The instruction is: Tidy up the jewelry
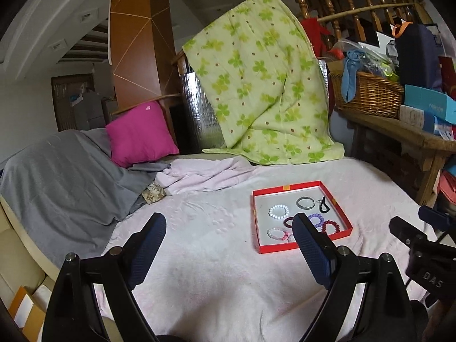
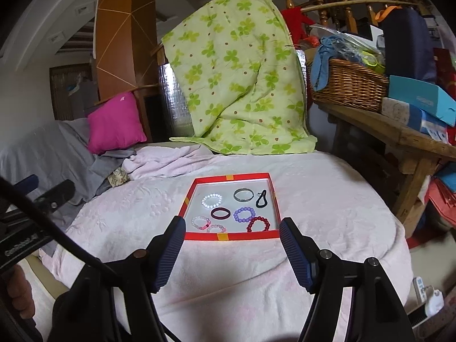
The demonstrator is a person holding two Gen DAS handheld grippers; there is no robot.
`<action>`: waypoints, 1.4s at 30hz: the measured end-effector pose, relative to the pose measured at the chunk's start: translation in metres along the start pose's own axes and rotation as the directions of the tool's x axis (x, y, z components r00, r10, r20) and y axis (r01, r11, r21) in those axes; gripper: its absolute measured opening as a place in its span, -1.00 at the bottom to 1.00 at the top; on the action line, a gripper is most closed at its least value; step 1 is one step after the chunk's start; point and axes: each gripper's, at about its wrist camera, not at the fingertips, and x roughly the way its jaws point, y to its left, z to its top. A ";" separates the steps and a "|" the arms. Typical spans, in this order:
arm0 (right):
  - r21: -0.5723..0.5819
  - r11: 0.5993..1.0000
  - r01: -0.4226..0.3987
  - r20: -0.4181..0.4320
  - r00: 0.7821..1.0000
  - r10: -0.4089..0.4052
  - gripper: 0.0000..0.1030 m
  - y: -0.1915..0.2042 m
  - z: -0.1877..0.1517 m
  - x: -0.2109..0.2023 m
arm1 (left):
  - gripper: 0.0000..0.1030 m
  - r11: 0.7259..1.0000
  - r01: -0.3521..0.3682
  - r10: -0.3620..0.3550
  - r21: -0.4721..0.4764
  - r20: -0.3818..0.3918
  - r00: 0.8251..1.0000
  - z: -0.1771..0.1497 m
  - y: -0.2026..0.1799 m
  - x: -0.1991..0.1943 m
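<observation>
Bracelets (image 2: 243, 214) in red tray (image 2: 228, 236), just ahead of open right tool (image 2: 232, 228).

Bed (image 2: 327, 199) under pale pink blanket; on it: red tray (image 2: 228, 236) of bracelets, green clover quilt (image 2: 242, 85), magenta pillow (image 2: 114, 125), grey sheet (image 1: 57, 171).

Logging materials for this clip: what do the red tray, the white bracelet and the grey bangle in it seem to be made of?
Red tray: likely cardboard, matte, with thin folded walls and taped corners.
White bracelet: round beads with bright glare, so glossy glass, stone or plastic; which one is unclear.
Grey bangle: one smooth, rigid ring with a sheen, perhaps metal or glass.
</observation>
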 end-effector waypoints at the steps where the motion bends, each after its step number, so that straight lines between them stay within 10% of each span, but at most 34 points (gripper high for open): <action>1: 0.007 1.000 0.002 -0.002 1.000 -0.002 0.40 0.001 0.001 -0.003 | 0.76 1.000 -0.005 0.005 0.000 0.002 1.000 0.001 0.000 -0.004; 42: -0.015 1.000 -0.001 -0.028 1.000 0.000 0.44 0.025 0.003 -0.021 | 0.78 0.997 -0.046 0.047 -0.069 0.012 0.999 0.004 0.022 -0.024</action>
